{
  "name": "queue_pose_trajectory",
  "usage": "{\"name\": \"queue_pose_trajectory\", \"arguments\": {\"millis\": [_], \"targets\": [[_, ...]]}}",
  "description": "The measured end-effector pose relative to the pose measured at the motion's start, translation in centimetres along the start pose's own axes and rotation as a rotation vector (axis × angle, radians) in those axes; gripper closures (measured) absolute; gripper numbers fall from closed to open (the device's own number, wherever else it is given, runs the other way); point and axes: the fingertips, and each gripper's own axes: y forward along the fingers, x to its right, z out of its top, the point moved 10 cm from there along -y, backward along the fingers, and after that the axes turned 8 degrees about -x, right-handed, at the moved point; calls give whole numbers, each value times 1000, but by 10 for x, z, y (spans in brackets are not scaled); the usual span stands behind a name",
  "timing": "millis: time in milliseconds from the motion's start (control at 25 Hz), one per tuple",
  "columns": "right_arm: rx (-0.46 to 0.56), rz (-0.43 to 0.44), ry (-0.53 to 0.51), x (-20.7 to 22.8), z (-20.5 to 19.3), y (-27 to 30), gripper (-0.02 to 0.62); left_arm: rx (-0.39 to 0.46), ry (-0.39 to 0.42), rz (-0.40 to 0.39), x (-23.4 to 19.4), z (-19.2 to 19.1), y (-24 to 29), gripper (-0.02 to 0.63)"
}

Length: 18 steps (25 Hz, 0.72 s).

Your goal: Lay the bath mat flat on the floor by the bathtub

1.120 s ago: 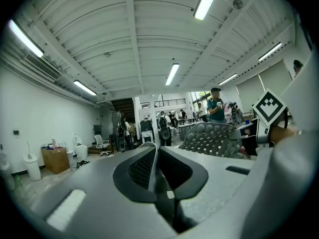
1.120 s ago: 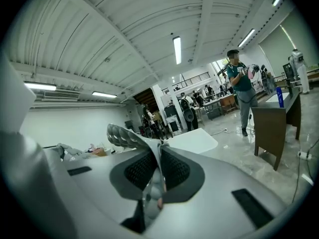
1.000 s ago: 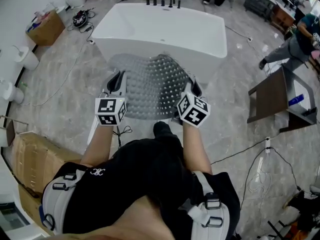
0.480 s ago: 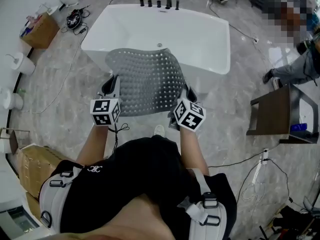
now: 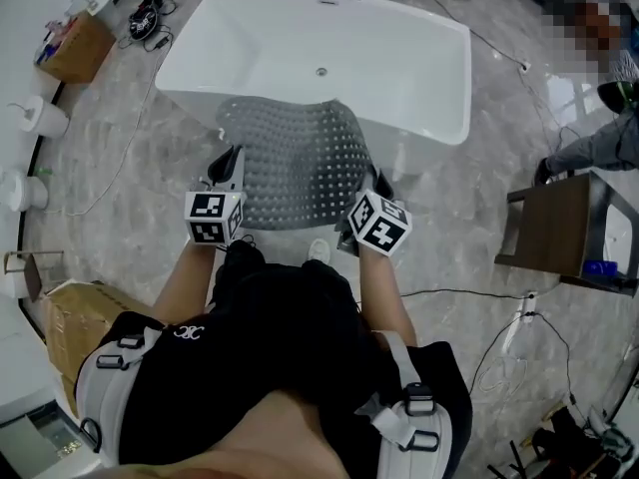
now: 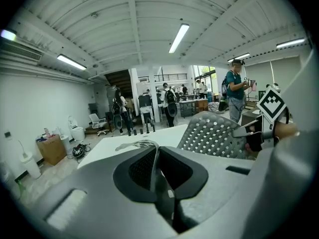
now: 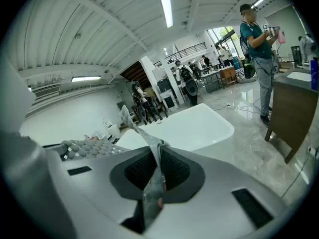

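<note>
Grey, hole-dotted bath mat (image 5: 295, 163), spread and arched off the floor, at 6 o'clock of the white bathtub (image 5: 399, 68).

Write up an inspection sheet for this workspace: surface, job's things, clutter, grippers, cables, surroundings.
Surface: grey marbled floor.
Job's things: bath mat held up in the air, bowed, not yet laid flat; white bathtub just beyond it.
Clutter: cardboard box at far left.
Grippers: left gripper and right gripper each shut on the mat's near edge.
Cables: black cable across the floor at right.
Surroundings: brown table; person beside it.
</note>
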Motion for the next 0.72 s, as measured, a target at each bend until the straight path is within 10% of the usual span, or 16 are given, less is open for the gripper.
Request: {"name": "queue_pose_trajectory", "arguments": {"millis": [720], "targets": [[-74, -120, 74, -53, -22, 68, 569, -51, 80, -150, -102, -9, 77, 584]]}}
